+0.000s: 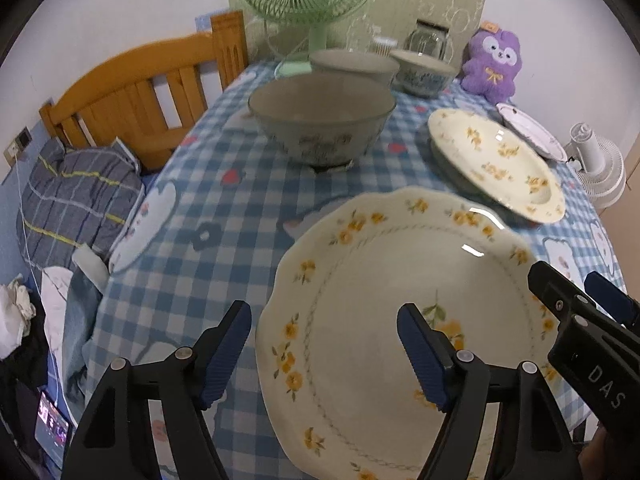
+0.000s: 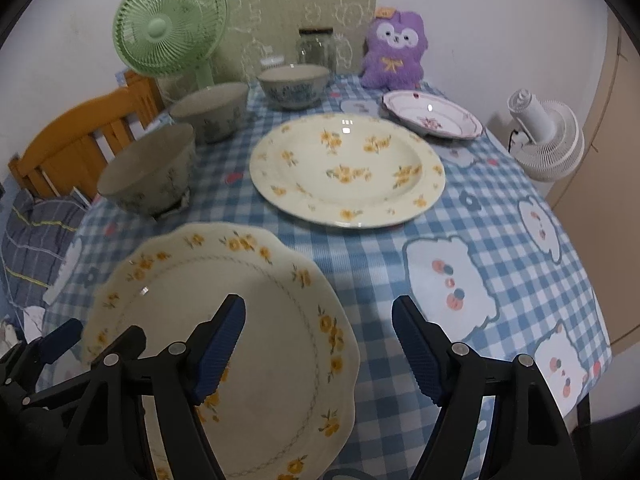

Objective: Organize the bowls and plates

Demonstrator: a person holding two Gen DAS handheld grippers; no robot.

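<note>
Left hand-held gripper [image 1: 324,354]: jaws spread wide, grasping nothing, hovering over the near-left rim of the scalloped plate [image 1: 400,320]. Right hand-held gripper [image 2: 318,350]: also released, jaws wide, straddling that plate's right rim, one finger over the plate, the other over bare cloth.

Scalloped plate with yellow flowers flat on the tabletop [image 2: 520,280], nearest edge. Round yellow-flower plate [image 2: 348,168] just beyond it, apart, not stacked. White plate with pink trim [image 2: 432,114] further back right, near the purple plush [image 2: 394,50].

Three bowls in a diagonal row on the left side: nearest bowl [image 2: 148,172], middle bowl [image 2: 212,110], far bowl [image 2: 294,84] with blue pattern. All upright, none nested.

Green fan [image 2: 170,24] and glass jar [image 2: 316,46] at the back edge. White fan [image 2: 548,140] off the right side. Wooden bed frame [image 1: 140,96] to the left.
</note>
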